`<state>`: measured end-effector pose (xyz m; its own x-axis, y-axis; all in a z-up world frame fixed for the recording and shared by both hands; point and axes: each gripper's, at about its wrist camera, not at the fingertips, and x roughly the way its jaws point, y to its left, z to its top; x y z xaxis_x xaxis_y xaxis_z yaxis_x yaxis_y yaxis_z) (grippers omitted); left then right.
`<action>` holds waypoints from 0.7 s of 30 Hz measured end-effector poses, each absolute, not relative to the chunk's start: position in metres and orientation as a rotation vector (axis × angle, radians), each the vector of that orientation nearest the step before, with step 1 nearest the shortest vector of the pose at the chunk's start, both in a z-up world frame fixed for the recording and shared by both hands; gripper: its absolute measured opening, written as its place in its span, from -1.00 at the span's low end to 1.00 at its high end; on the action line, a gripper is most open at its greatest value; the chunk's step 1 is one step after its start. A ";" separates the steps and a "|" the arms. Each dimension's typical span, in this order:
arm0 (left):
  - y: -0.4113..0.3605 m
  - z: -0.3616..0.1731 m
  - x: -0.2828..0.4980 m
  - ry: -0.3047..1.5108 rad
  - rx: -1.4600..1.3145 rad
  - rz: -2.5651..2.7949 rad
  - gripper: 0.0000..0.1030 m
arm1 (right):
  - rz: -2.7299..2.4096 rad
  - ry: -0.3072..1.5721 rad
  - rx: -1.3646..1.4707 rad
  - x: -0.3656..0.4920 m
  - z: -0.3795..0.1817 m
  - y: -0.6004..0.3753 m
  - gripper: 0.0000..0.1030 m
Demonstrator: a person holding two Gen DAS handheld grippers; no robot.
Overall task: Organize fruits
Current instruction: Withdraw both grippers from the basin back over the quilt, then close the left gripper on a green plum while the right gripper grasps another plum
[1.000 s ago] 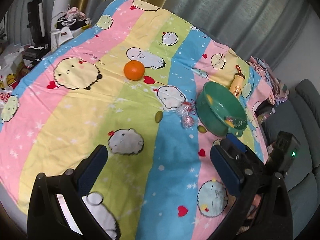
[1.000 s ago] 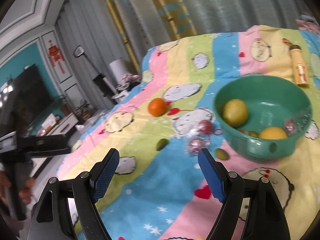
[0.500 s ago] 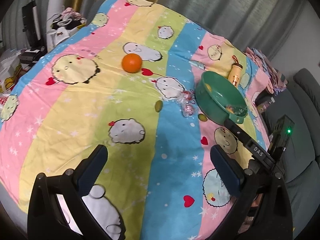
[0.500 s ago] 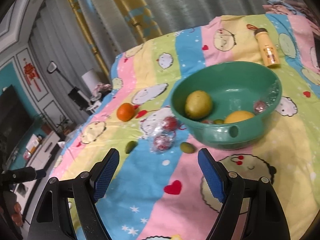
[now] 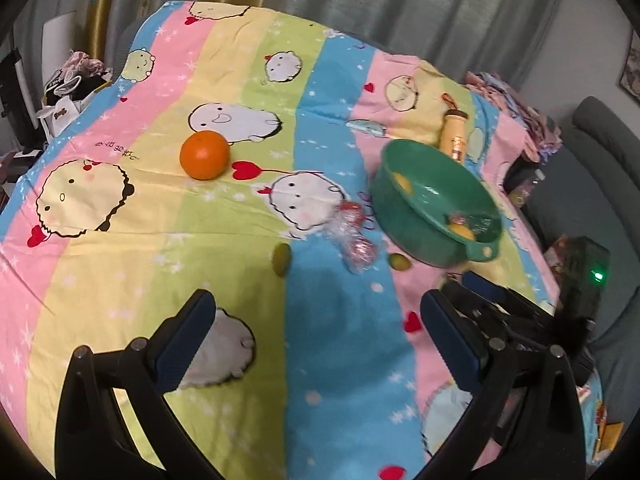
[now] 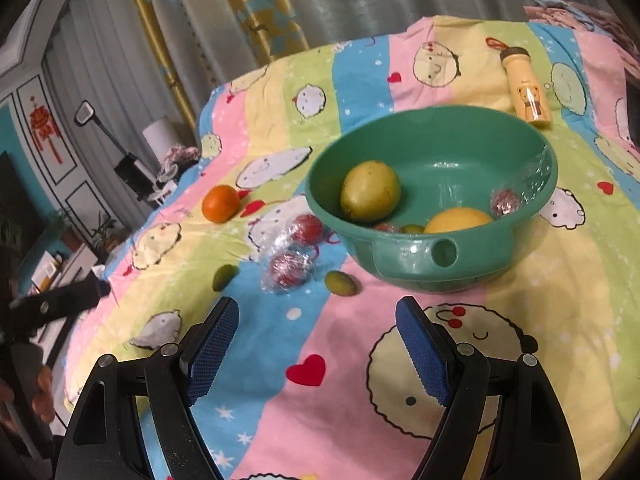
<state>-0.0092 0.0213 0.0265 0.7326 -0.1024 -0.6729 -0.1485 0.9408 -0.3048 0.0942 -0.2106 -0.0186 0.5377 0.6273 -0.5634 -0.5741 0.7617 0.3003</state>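
**Fruit scattered beside the green bowl**

The green bowl (image 6: 432, 216) sits mid-frame, its handle tab toward the camera. It holds two yellow fruits, one wrapped fruit and small pieces too hidden to count. On the cloth (image 6: 540, 320) to its left lie one orange (image 6: 221, 209), two wrapped red fruits (image 6: 288, 268) and two small green fruits (image 6: 341, 284), their long axes roughly crosswise. Right gripper (image 6: 316, 344) and left gripper (image 5: 316, 344): fingers apart, empty.

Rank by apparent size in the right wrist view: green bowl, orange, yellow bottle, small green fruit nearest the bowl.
1. green bowl
2. yellow bottle
3. orange; close to the bottle, which lies farther away, so unsure
4. small green fruit
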 end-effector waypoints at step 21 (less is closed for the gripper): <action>0.033 -0.037 0.068 0.821 -0.300 0.022 0.53 | 0.635 0.783 -0.060 0.118 -0.036 -0.171 0.25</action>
<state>0.0683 0.0328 -0.0365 0.6836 -0.0965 -0.7235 -0.1346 0.9576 -0.2549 0.1176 -0.1709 -0.0359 0.5339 0.5108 -0.6739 -0.5540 0.8133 0.1775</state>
